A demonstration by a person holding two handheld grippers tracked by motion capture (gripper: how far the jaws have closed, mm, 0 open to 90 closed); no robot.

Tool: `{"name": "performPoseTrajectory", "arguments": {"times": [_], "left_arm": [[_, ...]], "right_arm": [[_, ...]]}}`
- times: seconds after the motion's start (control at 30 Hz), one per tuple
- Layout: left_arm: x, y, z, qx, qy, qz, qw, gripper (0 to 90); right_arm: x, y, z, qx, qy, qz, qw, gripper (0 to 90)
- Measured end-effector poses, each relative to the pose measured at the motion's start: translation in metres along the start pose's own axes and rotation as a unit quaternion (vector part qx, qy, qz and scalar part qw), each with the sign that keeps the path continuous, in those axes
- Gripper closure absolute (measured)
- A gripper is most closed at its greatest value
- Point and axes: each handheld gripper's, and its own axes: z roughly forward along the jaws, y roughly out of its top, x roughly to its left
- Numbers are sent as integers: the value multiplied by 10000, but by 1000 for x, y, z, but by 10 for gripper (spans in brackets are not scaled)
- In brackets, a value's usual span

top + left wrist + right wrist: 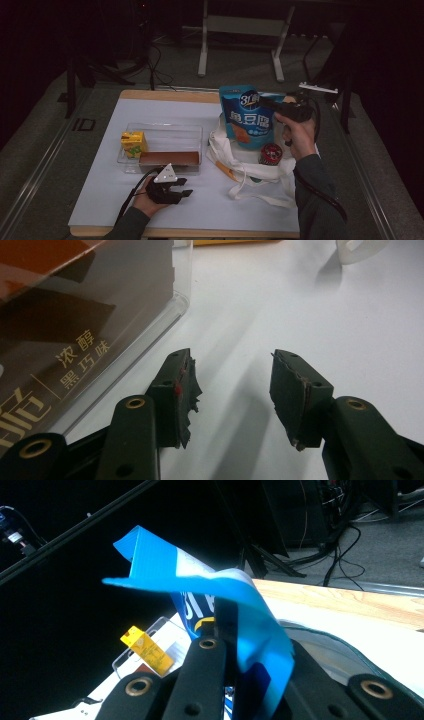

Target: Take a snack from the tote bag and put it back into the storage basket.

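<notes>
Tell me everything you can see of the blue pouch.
The blue pouch is a glossy snack pack with white print and an orange food picture. It hangs upright above the white tote bag, lifted clear of the table. The right claw is shut on its top edge, which folds and creases between the jaws.

Left black two-jaw gripper low, level, jaws apart, nothing between them. Right black two-jaw gripper raised, hand beneath, jaws clamped tight.

Dim lab or studio, metal stand legs, floor cables, lone worktable
</notes>
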Motion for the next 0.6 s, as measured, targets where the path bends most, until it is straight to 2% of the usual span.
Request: {"name": "performPoseTrajectory", "arguments": {"times": [0.33,0.6], "left_arm": [[-1,0,0,28,-27,54,10000,515],[-3,0,1,35,-13,128,9999,515]], "right_arm": [[10,9,-5,36,150,-97,9998,900],[13,13,-9,6,247,-36,9997,900]]}}
